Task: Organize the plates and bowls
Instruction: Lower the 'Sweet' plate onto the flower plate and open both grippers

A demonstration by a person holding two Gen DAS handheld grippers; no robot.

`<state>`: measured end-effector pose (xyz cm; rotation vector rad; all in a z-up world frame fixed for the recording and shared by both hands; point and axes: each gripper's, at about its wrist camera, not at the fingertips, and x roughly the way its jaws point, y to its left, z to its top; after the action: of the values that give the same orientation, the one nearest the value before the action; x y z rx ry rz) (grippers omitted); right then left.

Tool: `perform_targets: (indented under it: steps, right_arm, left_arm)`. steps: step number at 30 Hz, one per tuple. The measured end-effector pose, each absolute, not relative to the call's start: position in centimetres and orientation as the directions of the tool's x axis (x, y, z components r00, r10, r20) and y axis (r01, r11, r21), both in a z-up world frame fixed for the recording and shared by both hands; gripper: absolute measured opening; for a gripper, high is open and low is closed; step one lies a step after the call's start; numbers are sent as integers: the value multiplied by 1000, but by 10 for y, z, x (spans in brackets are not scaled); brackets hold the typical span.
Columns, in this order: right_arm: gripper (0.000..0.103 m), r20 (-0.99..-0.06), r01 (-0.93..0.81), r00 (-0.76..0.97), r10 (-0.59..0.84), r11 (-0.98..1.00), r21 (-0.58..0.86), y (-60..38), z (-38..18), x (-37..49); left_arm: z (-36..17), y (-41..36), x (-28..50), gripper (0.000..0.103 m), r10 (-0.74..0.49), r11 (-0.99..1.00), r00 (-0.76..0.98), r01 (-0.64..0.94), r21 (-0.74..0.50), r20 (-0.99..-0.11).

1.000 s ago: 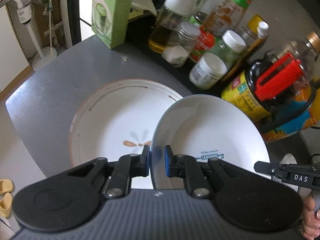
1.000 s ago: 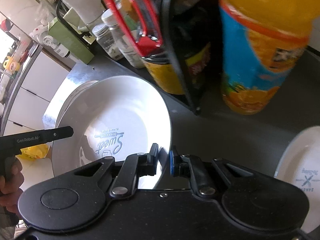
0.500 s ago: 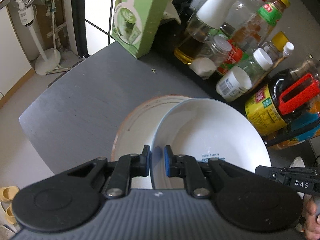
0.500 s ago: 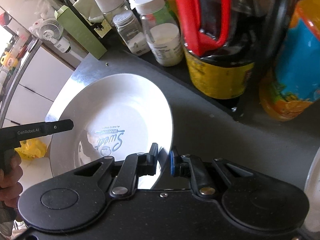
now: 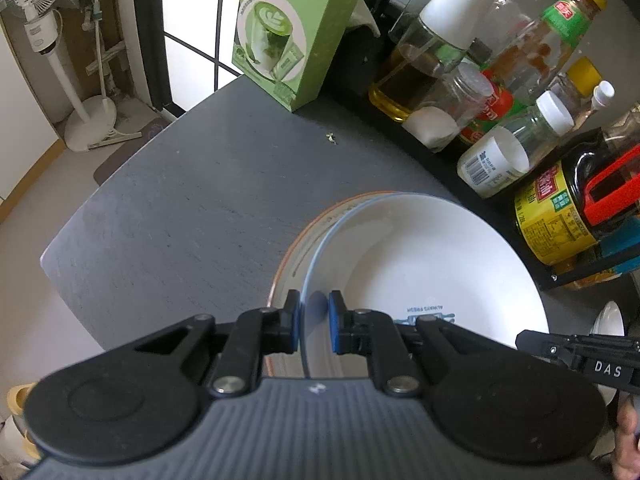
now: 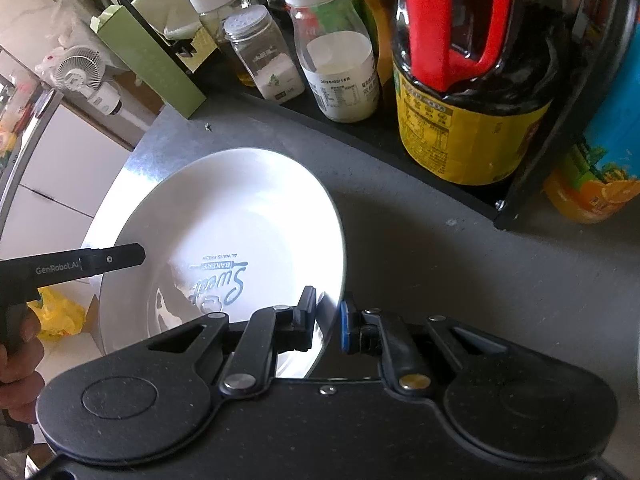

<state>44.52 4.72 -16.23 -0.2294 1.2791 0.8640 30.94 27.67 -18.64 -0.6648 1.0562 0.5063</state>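
Observation:
A white plate (image 5: 420,264) with a pale blue rim and a blue bakery print is held at both sides. My left gripper (image 5: 314,320) is shut on its left rim. My right gripper (image 6: 328,320) is shut on the opposite rim of the same plate (image 6: 224,216). Under it lies a larger plate with a brown rim (image 5: 296,248); only a crescent of it shows at the white plate's left. Whether the two plates touch I cannot tell. The grey table (image 5: 180,220) carries them.
A black rack along the table's far side holds several bottles and jars, among them a soy sauce bottle (image 6: 468,80) with a red handle. A green box (image 5: 288,32) stands at the back. Another white dish (image 5: 610,316) sits to the right. The table's edge (image 5: 68,280) is close on the left.
Both grippers have carried the white plate sideways over the brown-rimmed plate, which went from widely visible to a thin crescent. Both grips are unchanged.

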Motion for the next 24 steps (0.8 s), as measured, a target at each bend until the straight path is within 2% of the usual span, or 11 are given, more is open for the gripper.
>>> perform_targets:
  steps: [17,24]
  right_arm:
    - [14,-919,-631,53,391,726,272,58,-172,437]
    - [14,-918,-614,101,383,750,245,60,-175,435]
  left_arm:
    - [-190,286,315,13,35,742,402,-624,-246,-915]
    - [-197,293,317,13,-41,724,368,-630,-282,-929]
